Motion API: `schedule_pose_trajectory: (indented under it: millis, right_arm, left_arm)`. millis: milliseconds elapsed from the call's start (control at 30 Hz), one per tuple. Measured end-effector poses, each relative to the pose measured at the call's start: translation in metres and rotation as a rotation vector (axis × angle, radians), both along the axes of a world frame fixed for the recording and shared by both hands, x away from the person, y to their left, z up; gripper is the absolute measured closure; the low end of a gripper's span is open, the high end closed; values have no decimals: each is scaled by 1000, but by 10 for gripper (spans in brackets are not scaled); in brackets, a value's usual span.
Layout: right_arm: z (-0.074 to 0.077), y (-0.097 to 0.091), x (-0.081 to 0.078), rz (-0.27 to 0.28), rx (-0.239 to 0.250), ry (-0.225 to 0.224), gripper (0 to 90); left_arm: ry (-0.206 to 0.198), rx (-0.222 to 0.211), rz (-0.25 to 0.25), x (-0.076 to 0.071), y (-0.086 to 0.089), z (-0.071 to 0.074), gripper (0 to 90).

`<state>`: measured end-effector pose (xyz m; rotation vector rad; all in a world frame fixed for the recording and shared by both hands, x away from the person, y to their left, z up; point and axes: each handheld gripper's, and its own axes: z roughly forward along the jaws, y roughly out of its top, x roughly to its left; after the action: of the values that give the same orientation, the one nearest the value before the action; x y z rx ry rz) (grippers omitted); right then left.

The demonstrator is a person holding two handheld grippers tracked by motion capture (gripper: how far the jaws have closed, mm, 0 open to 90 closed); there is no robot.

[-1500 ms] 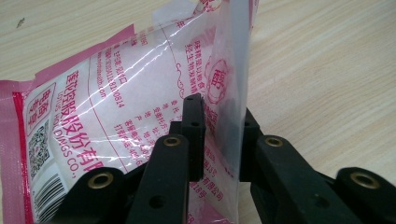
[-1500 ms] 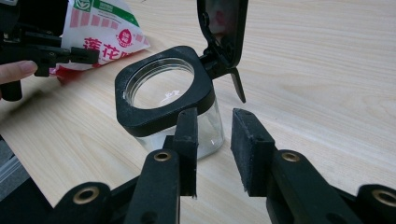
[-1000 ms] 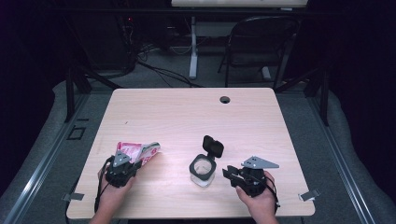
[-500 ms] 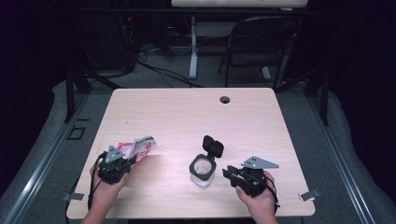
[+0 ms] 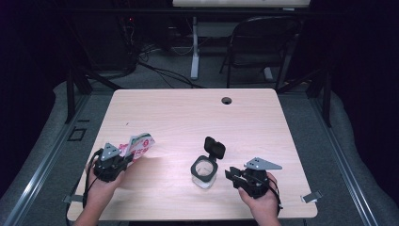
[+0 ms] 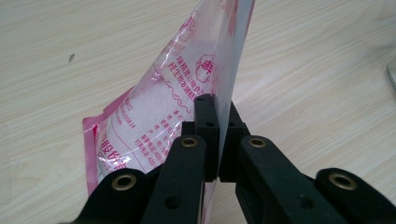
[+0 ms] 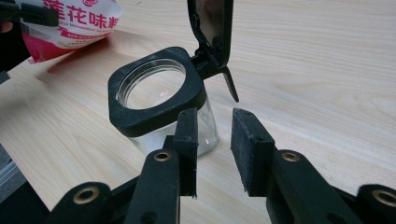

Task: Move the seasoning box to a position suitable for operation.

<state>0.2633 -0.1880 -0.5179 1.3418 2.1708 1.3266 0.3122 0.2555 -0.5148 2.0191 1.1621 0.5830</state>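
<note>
- The left gripper (image 5: 126, 157) sat at the near-left part of the wooden table (image 5: 197, 117), its jaws clamped tight on a pink-and-white seasoning pouch (image 5: 137, 145).
- In the left gripper view, the two black pads (image 6: 206, 126) pinched the pouch's (image 6: 177, 107) edge flat between them, the packet standing up on edge and leaning away over the bare wood, red print running across its clear face.
- From the high view, that pouch poked out past the gripper toward the table's middle, lifted off the surface with a soft shadow under it.
- Over on the near-right side, the right gripper (image 5: 230, 174) rested in the person's hand (image 5: 259, 197), jaws parted with nothing between them.
- Just beside those fingertips stood a small glass jar (image 5: 204, 172) with a black square collar, upright on the table.
- Its hinged black lid (image 5: 215, 148) was flipped back and standing up behind the mouth, the opening wide to the air.
- The right gripper view put the jar (image 7: 163, 100) just ahead of the left-hand pad (image 7: 187, 140); whether pad and glass touched, I could not tell.
- Jar and pouch stayed well apart, with open tabletop between them.
- A small round cable hole (image 5: 227, 100) sat near the far edge.
</note>
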Motion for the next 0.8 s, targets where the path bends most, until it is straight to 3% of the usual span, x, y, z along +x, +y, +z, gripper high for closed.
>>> schedule_pose_trajectory:
  millis: [500, 800]
  right_arm:
    - [0, -1, 0, -6, 7, 1, 720]
    - [1, -2, 0, -7, 7, -7, 719]
  left_arm:
    - [-39, 20, 28, 5, 8, 21, 900]
    - [-80, 43, 52, 10, 19, 48, 900]
